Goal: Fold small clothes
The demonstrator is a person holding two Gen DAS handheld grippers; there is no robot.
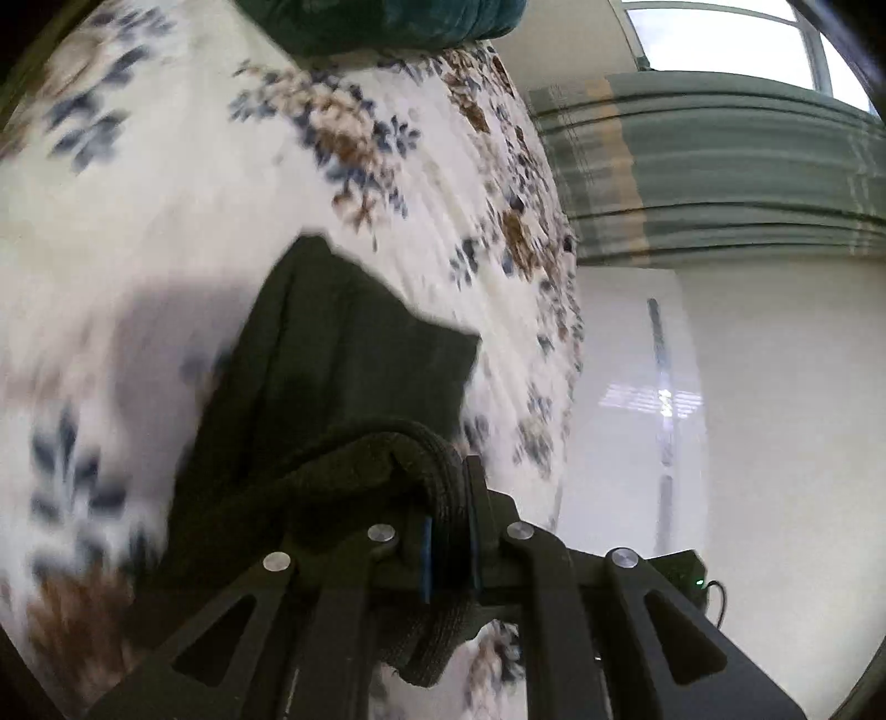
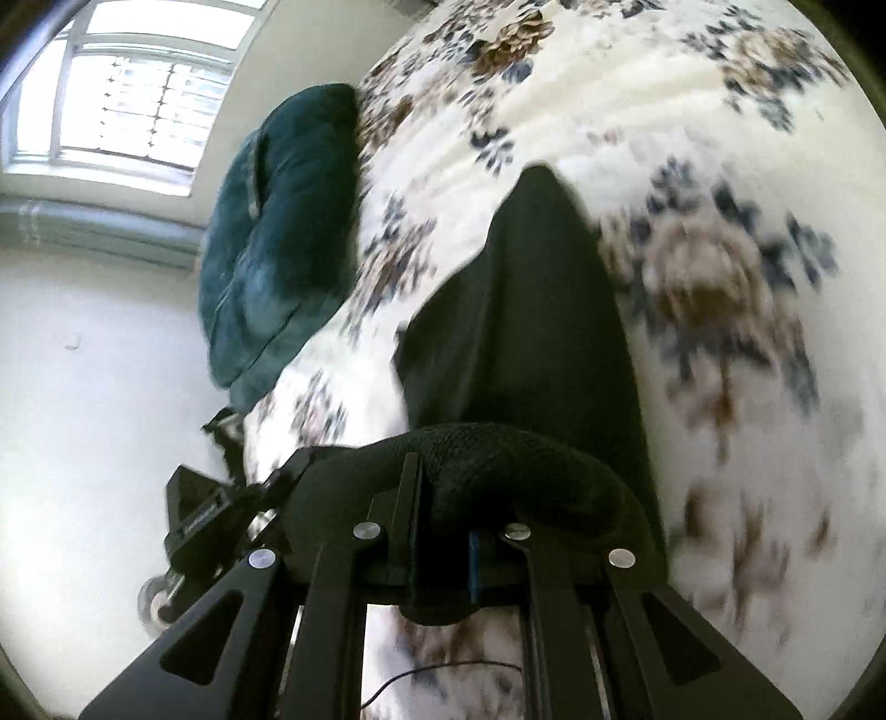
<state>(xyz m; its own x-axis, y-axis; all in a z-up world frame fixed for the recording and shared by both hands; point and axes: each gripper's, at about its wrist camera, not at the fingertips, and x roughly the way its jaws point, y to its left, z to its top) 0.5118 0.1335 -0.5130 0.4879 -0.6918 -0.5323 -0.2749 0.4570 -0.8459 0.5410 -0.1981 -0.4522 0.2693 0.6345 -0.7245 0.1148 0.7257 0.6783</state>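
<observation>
A small dark green garment (image 1: 332, 354) hangs over a floral bedspread (image 1: 166, 194). My left gripper (image 1: 451, 498) is shut on its thick ribbed hem, which bunches between the fingers. The cloth trails away from the jaws across the bed. In the right wrist view the same dark garment (image 2: 526, 310) stretches ahead, and my right gripper (image 2: 443, 498) is shut on another part of its ribbed hem. Both views are blurred by motion.
A teal pillow (image 2: 277, 238) lies at the bed's edge, also in the left wrist view (image 1: 382, 22). A window (image 2: 122, 94) and grey-green curtain (image 1: 720, 166) lie beyond. White floor (image 1: 720, 443) lies beside the bed. A black device (image 2: 205, 515) sits by the bed.
</observation>
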